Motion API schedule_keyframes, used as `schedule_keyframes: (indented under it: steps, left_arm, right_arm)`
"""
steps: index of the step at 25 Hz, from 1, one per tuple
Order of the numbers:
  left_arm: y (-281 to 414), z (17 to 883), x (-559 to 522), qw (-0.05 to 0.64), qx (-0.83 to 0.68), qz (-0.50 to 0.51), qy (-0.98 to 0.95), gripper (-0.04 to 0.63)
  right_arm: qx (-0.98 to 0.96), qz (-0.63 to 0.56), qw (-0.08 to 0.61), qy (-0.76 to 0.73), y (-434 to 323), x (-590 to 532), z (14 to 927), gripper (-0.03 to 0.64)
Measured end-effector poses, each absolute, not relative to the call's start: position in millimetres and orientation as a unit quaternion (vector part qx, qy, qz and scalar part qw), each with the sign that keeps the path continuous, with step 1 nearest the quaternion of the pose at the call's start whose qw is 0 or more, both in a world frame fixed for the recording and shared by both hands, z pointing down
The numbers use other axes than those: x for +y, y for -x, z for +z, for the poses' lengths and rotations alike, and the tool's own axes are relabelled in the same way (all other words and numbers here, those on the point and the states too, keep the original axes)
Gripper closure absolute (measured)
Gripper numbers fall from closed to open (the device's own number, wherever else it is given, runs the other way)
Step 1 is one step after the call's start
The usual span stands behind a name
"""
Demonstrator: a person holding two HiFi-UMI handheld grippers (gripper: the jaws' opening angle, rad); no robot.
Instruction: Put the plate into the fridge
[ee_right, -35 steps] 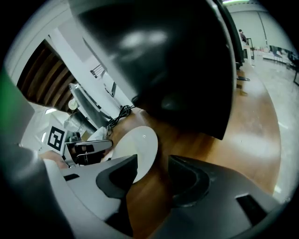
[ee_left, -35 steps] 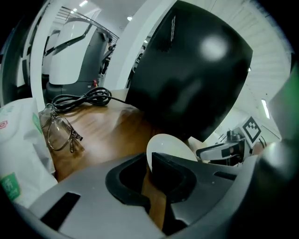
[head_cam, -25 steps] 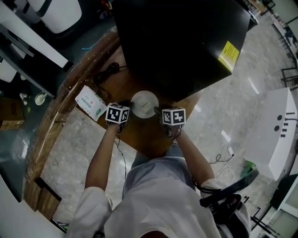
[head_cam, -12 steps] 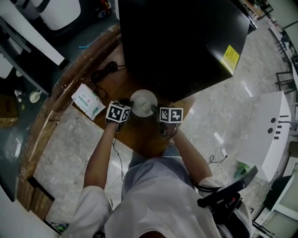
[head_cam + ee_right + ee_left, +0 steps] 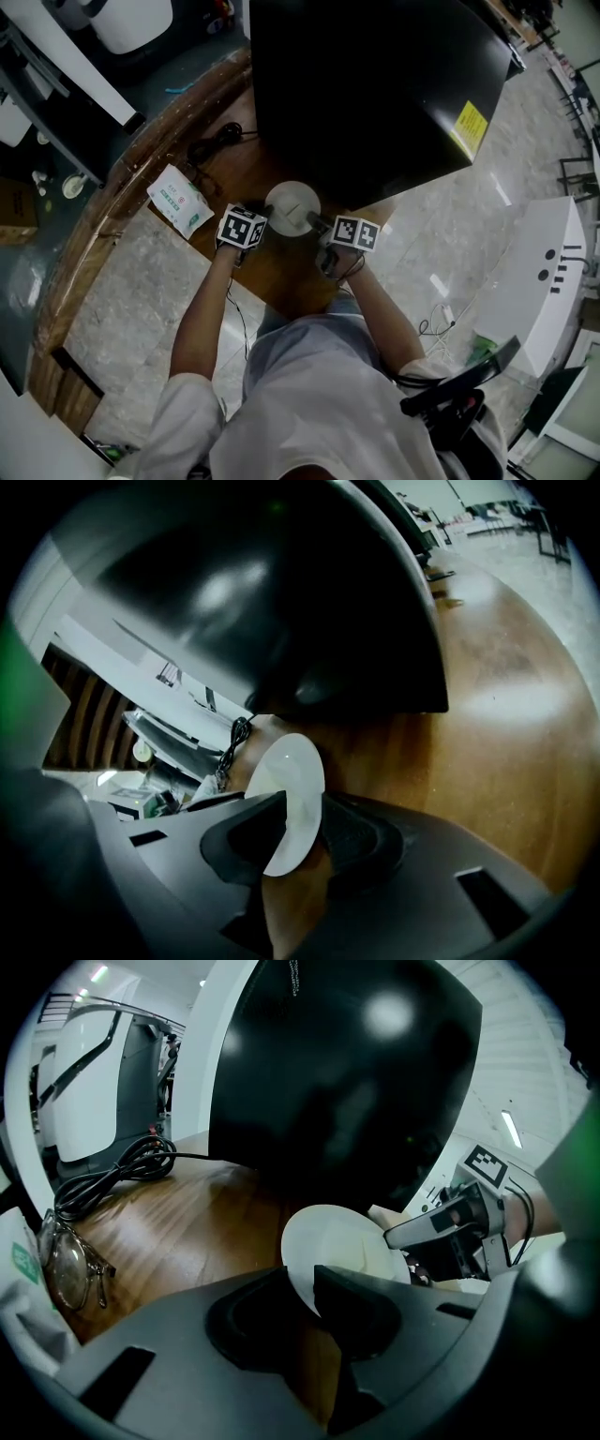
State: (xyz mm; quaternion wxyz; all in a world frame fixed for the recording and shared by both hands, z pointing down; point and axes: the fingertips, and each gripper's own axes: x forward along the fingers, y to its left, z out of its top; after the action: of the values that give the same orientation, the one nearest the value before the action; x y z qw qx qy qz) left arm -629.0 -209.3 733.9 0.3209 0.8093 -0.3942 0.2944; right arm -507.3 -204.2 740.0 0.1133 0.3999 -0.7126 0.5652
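**Plate clamped at both rims, in front of the fridge**

Holding a white plate point(image 5: 292, 208) by two opposite rims over the wooden worktop point(image 5: 281, 277), close against the front of the black fridge point(image 5: 375, 84). Not yet inside the fridge. Impossible to tell from any view whether resting on the wood or lifted just clear of it.

Gripping the plate's left rim with the left claw point(image 5: 300, 1283). Jaws drawn near together, only the thin edge of the plate between them, pads pressed on both faces. Clenched, in short, on the plate.

Pinching the far rim with the right claw point(image 5: 302, 808). Jaws just closing in from wide, down onto the edge. Plate rim slanting across the gap there and meeting a pad on each side, so grasping as well.

Both claws pointing down and inward, toward each other across the plate.

Lying on the worktop off to the left, well apart from the plate: a white-and-green packet point(image 5: 178, 200), a pair of glasses point(image 5: 70, 1265) just beside it, and a coiled black cable point(image 5: 211, 145) nearer the fridge. Stuck on the fridge's top, a yellow label point(image 5: 472, 125).
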Motion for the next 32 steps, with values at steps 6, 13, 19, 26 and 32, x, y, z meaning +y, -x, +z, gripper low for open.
schedule_keyframes:
  steps: [6,13,19,26,32]
  left_arm:
    - [629,736,-212,0.316,-0.408,0.294,-0.805,0.494]
    - [622,737,-204,0.292,-0.436,0.298,-0.797,0.500]
    - [618,736,-197,0.285,-0.454,0.294,-0.791,0.506]
    - [612,737,-181,0.278,-0.481,0.275,-0.785,0.511]
    - [587,726,-163,0.284,-0.519,0.238,-0.770,0.515]
  right_arm:
    - [-0.696,0.600,0.074,-0.388,507,-207,742,0.494]
    - [-0.651,0.684,-0.039,-0.328,503,-193,739,0.572]
    - [-0.648,0.695,-0.060,-0.306,506,-180,736,0.578]
    - [-0.677,0.671,-0.033,-0.301,498,-167,735,0.588]
    - [-0.695,0.663,-0.020,-0.278,471,-156,725,0.588]
